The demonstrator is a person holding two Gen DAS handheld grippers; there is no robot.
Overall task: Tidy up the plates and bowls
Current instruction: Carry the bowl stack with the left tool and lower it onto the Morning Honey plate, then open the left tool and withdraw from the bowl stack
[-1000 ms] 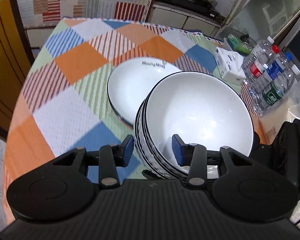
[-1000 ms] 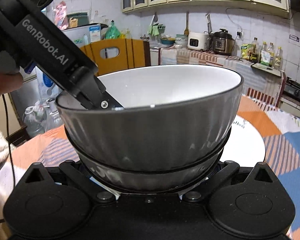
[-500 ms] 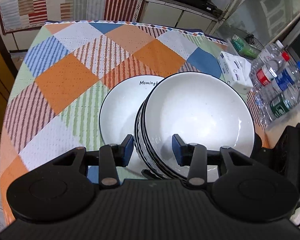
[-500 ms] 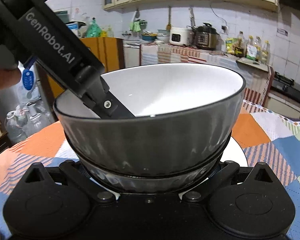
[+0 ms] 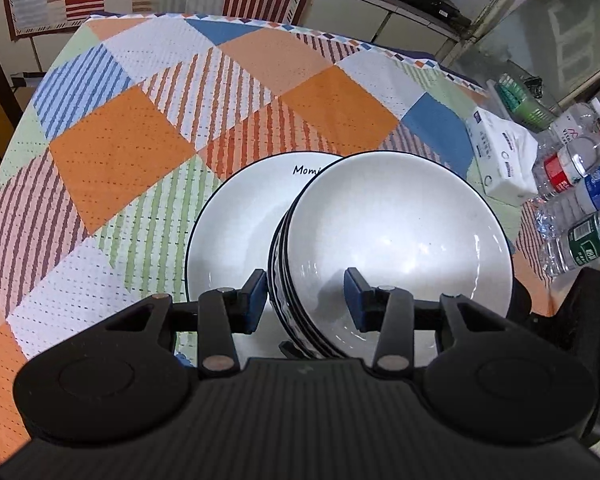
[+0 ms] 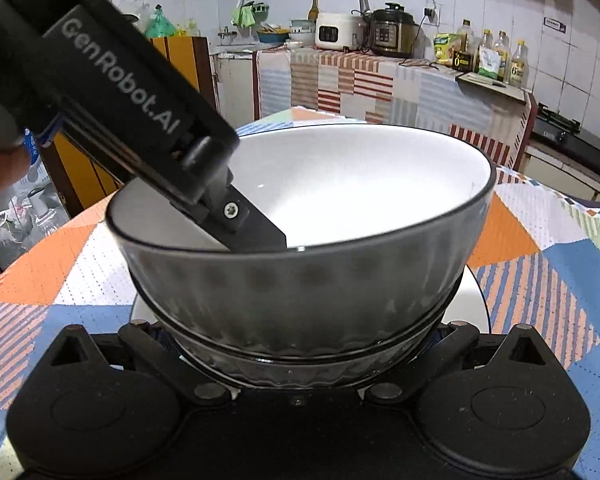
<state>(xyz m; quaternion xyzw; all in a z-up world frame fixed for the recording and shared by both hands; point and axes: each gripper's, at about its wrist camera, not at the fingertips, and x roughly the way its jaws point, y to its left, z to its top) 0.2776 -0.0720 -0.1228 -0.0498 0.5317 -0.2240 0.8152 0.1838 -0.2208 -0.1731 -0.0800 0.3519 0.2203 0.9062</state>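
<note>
Here, in the left wrist view, the left gripper [image 5: 306, 300] straddles the near rim of a stack of bowls [image 5: 396, 236], one blue pad [image 5: 256, 300] outside the ribbed wall and the other inside the top bowl. The pads stand apart, and I cannot tell whether they press the rim. The stack sits above and partly covers a white plate [image 5: 236, 232] with a dark rim and black lettering, which lies on the counter [image 5: 112, 152] under a patchwork cloth of orange, blue and striped squares. At the right edge of the counter are a tissue pack [image 5: 500, 152] and several water bottles [image 5: 580, 184].

In the right wrist view, the stack of bowls [image 6: 300, 292] fills the middle, a grey ribbed bowl nested in another. The right gripper [image 6: 298, 344] spreads wide around the lower bowl; its fingertips are hidden behind the bowls, so contact cannot be told. The left gripper's finger [image 6: 252, 228] reaches over the far rim into the top bowl. The plate's edge [image 6: 476, 308] shows below, right.
</note>
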